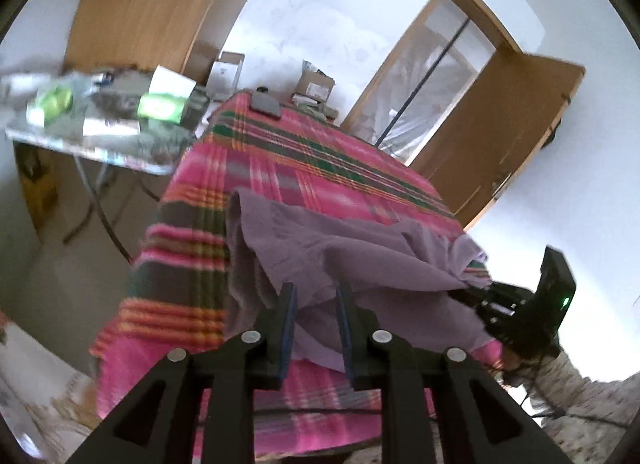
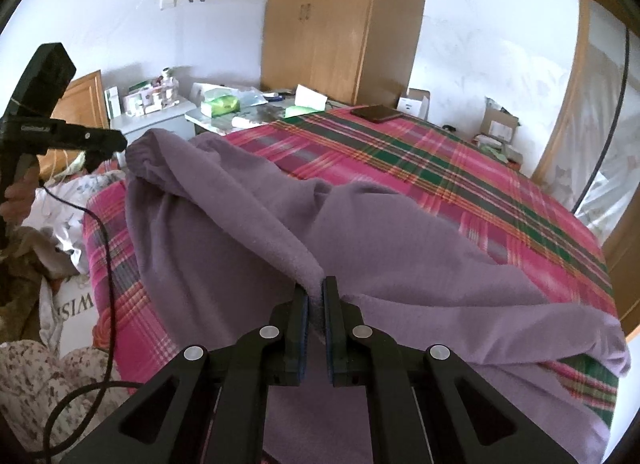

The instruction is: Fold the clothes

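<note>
While the right hand-held gripper (image 2: pixel 315 294) points down at the bed, its two fingers (image 2: pixel 298 316) are pinched tight on a raised ridge of the purple garment (image 2: pixel 248 232), the cloth rising in a peaked fold from between the pads. From that pinch the purple garment spreads across the near end of the bed: one part runs up toward the far left corner, where a gathered, ribbed edge bunches, and another part drapes over the bed's near right edge. Just beside that bunched edge sits the left hand-held gripper (image 2: pixel 108 148), seen in the right wrist view as a black body with a cable trailing down from it, a hand (image 2: pixel 18 194) wrapped round its handle. In its own view the left hand-held gripper (image 1: pixel 316 304) stands partly open, its fingers (image 1: pixel 288 320) parted with the garment's edge hanging in the gap; whether the pads press the cloth cannot be told. Under the garment lies the bed's pink, green and orange plaid cover (image 2: pixel 440 168), bare over its far half. On the cover's far edge rests a dark phone (image 2: pixel 376 112). Beyond the bed stand a cluttered worktop (image 2: pixel 224 120) with green packets, a wooden wardrobe (image 2: pixel 340 24) and, to the bed's right, an open wooden door (image 1: pixel 500 136).
</note>
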